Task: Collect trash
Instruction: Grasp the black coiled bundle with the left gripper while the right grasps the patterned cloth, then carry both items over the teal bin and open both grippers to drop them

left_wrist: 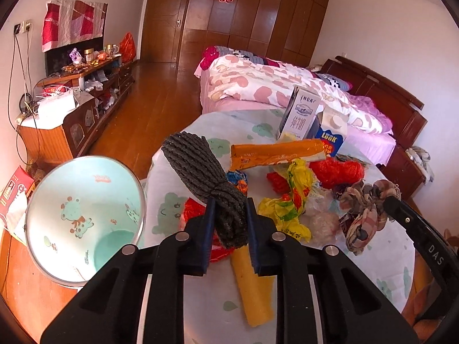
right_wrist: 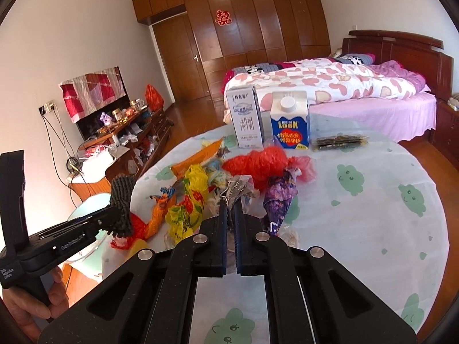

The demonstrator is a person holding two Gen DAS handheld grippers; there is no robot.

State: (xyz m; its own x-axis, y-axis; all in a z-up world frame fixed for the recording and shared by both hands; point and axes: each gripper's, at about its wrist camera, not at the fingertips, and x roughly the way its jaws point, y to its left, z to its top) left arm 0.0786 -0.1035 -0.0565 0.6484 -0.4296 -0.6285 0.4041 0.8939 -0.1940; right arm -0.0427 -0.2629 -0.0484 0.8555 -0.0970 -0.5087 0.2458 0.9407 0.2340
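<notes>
Beside the table, the bin (left_wrist: 83, 218) gapes (each hand-held gripper clamps trash: grey rope (left_wrist: 206, 183), patterned cloth (right_wrist: 233, 193)).

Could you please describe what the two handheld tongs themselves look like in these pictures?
Both the left tongs and the right tongs have matte black angular frames with round silver rivets and dark blue ribbed fingers. White lettering marks the bodies. A bare hand, no sleeve visible, grips the left handle.

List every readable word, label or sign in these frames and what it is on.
"LOOK": blue carton.
"纯牛奶": white milk carton.
"囍": red sign on the wardrobe.
"GenRobot.AI": left gripper body.
"DAS": right gripper body, left wrist view.
Cartons' small print: unreadable.
</notes>
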